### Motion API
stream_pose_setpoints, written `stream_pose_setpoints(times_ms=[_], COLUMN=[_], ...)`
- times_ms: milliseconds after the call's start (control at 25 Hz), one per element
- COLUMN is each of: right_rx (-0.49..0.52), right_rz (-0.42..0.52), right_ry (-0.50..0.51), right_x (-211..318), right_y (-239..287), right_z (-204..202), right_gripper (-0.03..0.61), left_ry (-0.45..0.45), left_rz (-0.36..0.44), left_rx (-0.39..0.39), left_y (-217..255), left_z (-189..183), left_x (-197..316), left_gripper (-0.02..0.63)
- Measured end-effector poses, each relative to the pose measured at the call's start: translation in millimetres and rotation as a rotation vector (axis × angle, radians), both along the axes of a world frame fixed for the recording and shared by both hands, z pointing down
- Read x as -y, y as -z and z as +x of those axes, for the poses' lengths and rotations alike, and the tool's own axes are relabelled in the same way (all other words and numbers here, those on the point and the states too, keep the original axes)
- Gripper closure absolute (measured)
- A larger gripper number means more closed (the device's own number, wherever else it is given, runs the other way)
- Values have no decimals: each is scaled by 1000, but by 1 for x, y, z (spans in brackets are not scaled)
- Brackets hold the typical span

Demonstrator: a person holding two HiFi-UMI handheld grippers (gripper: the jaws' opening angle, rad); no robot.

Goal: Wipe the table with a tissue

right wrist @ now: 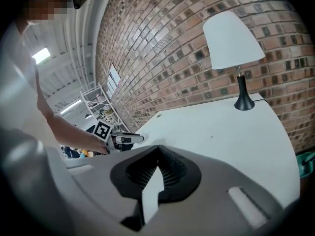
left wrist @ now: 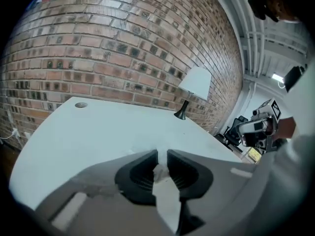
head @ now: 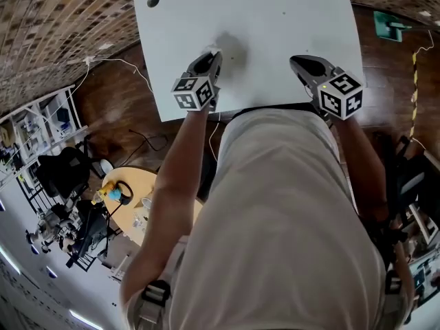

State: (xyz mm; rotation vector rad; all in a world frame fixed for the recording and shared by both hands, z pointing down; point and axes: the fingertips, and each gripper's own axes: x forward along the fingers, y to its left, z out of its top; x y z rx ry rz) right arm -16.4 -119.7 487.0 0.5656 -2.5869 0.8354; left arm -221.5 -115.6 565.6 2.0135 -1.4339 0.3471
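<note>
The left hand-held gripper is clamped on a crumpled tissue, which sits pinched at its jaw tips. The bare table lies just below and ahead of it. The right hand-held gripper is closed and empty, well apart to its right.

Bright even indoor light, soft shadow on table, fisheye-warped edges, blurred foreground

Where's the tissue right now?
The tissue is pinched between the jaws of the left gripper, seen best in the left gripper view. It sits over the near left part of the white table.
</note>
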Motion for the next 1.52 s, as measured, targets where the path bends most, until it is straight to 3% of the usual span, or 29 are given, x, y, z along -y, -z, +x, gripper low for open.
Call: stream_pose_setpoints(times_ms=[200,440,720,1120,1280,1520], right_rx=[-21,-33,-59,-65,-55,-51], right_rz=[3,19,36,23,29,28], right_ry=[-43,-119,-202,-267,-265,-247], right_x=[-23,-46,-58,-58,-54,-51], right_y=[-2,0,7,3,6,3], right_z=[-13,-18,-7,8,10,10], right_gripper=[571,571,571,571,571,570], left_ry=[-100,-261,-297,-408,-395,-290], left_rz=[8,-43,-23,-91,-137,-215], left_rx=[34,129,122,200,196,106], left_y=[-8,-29,-35,-56,-60,-54], left_z=[-5,2,7,41,44,41], left_x=[-19,-29,-10,-8,-10,-13], left_gripper=[549,549,549,550,552,554])
